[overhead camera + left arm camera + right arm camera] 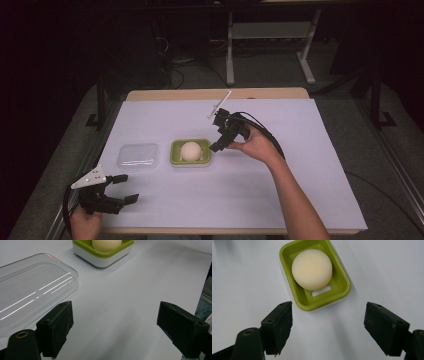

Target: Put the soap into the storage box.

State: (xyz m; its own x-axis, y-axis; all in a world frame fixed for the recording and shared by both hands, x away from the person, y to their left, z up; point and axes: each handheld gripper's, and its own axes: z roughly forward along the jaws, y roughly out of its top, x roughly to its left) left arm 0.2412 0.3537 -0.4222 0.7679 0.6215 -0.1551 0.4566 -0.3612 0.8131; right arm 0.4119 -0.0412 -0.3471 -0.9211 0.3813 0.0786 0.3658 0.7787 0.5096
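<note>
Soap dish, green with a round cream soap in it, sits mid-worktop, beside a clear lid on its left. The right tongs hover just beside the dish's right edge, jaws wide apart and empty. The left tongs rest near the front-left corner, also wide apart, gripping nothing.

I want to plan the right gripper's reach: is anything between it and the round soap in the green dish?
Nothing visible. The right gripper hangs open just short of the green dish, with bare white table cover between its jaws and the soap. The clear lid lies off to the side.
</note>
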